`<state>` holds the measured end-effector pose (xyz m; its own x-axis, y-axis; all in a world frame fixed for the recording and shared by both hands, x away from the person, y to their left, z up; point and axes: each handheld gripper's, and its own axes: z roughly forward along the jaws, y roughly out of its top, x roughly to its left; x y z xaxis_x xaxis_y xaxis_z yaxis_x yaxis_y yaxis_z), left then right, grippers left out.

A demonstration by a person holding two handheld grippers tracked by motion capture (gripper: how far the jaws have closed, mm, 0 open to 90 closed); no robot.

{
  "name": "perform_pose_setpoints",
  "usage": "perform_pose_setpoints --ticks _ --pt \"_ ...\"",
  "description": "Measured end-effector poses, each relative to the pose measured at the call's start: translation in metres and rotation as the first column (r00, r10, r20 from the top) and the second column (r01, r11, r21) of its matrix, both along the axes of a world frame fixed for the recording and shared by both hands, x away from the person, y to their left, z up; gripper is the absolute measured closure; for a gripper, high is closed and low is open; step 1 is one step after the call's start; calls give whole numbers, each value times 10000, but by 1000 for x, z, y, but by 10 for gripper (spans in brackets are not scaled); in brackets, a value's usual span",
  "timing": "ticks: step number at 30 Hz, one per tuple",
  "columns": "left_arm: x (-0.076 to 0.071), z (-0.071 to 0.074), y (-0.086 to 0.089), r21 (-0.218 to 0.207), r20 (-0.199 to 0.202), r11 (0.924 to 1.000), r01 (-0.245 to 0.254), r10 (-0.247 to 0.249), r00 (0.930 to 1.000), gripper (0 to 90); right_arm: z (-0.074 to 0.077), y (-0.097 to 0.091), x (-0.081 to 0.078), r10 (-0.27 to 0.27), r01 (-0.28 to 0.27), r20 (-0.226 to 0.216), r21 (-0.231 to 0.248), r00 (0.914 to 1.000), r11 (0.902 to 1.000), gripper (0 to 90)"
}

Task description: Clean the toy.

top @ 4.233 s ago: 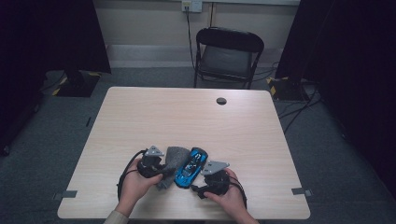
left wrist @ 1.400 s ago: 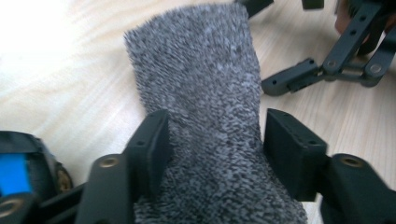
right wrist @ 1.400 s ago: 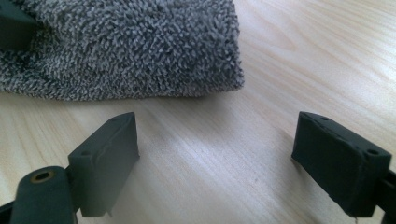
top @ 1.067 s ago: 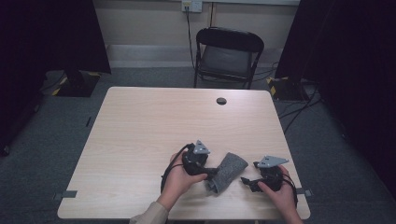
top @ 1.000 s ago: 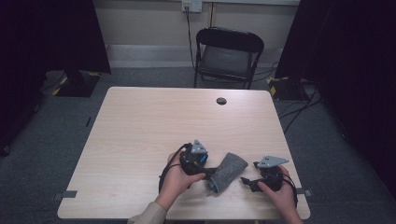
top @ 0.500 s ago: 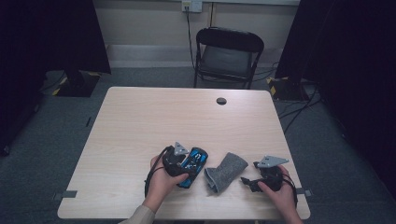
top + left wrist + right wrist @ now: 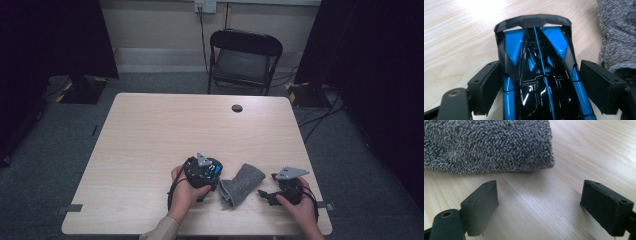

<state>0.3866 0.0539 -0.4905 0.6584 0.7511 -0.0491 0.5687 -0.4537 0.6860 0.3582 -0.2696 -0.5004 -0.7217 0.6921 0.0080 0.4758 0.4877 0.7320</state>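
the left gripper (image 7: 541, 90) stood with its jaws spread wide on either side of a toy car (image 7: 541, 75), and they had just been opening; a sliver of gap showed between each pad and the car's flanks, so nothing was pressed or gripped. the car lay on the table (image 7: 150, 135) between those jaws, glossy black down the middle with bright blue side panels and a dark matte wing across its far end. in the high view the left gripper (image 7: 216, 176) sat over the car near the table's front edge, with a bit of blue peeking out beside it.

the right gripper (image 7: 541, 202) also had its jaws wide apart, bare wood between them, touching nothing. a grey towel (image 7: 486, 145), nubby and folded, lay just beyond its tips. from above, the towel (image 7: 242, 184) lay between the two grippers, just beside the car, with the right gripper (image 7: 265, 195) near its other side.

counted: one car, one towel, two grippers.
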Motion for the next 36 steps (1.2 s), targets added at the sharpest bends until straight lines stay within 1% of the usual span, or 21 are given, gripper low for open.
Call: perform_pose_setpoints --ticks 1,4,5,6,7,11,13,15,17,18,19,21,22,24,26,27,28,29,32,34,36 --pt "0 -2 -1 -6 108 10000 -58 58 9999 181 0 0 0 0 0 -1 1 10000 10000 134" --pt "0 -2 -3 22 137 10000 -37 37 9999 180 0 0 0 -1 1 0 0 10000 10000 134" --pt "1 -2 -3 226 206 9997 16 -21 9998 180 0 0 0 -1 1 2 -1 10000 10000 134" --pt "1 -2 -3 226 206 9997 16 -21 9998 181 0 0 0 -1 1 -3 1 10000 10000 134" --pt "0 -1 -4 357 194 9994 0 -7 9998 189 0 0 0 -1 1 -1 0 10000 10000 134" --pt "-1 -1 -4 275 203 9995 -132 126 9997 219 0 0 0 0 0 0 0 10000 10000 134" --pt "-2 0 -4 355 73 9993 -125 122 9999 229 0 0 0 -1 1 0 0 10000 10000 134" --pt "-2 1 -4 406 50 9991 -100 98 9999 237 0 0 0 -1 1 1 -1 10000 10000 134" --pt "-2 1 -4 438 21 9990 33 -34 10000 239 0 0 0 -1 1 0 1 10000 10000 134" --pt "-2 2 -2 460 2 9985 301 -302 9995 242 0 0 0 -2 2 1 -1 10000 10000 134" --pt "-2 2 -2 460 2 9985 301 -302 9995 243 0 0 0 -2 2 1 -1 10000 10000 134" --pt "-3 2 3 461 -44 9967 674 -672 9977 244 0 0 0 -2 2 -1 1 10000 10000 134" --pt "-3 2 3 461 -44 9967 674 -672 9977 245 0 0 0 -2 2 -1 1 10000 10000 134" --pt "-4 2 7 361 -80 9959 833 -831 9965 246 0 0 0 -2 2 -2 0 10000 10000 134" --pt "-5 2 9 321 -93 9960 834 -831 9965 246 0 0 0 -11 11 3 -1 10000 10000 134" --pt "-7 2 14 292 -81 9948 975 -973 9952 246 0 0 0 -12 12 1 -4 10000 10000 134" --pt "-7 2 14 292 -81 9948 975 -973 9952 246 0 0 0 -12 12 1 -4 10000 10000 134" --pt "-10 2 17 413 -53 9921 1185 -1184 9930 246 0 0 0 -26 26 -1 -2 10000 10000 134" --pt "-13 1 22 344 8 9914 1261 -1262 9920 245 0 0 0 -35 35 1 -3 10000 10000 134" --pt "-13 1 24 358 11 9918 1228 -1229 9924 244 0 0 0 -40 40 1 -3 10000 10000 135" --pt "-15 0 25 292 118 9935 1104 -1108 9938 243 0 0 -1 -51 51 8 -1 10000 10000 135"
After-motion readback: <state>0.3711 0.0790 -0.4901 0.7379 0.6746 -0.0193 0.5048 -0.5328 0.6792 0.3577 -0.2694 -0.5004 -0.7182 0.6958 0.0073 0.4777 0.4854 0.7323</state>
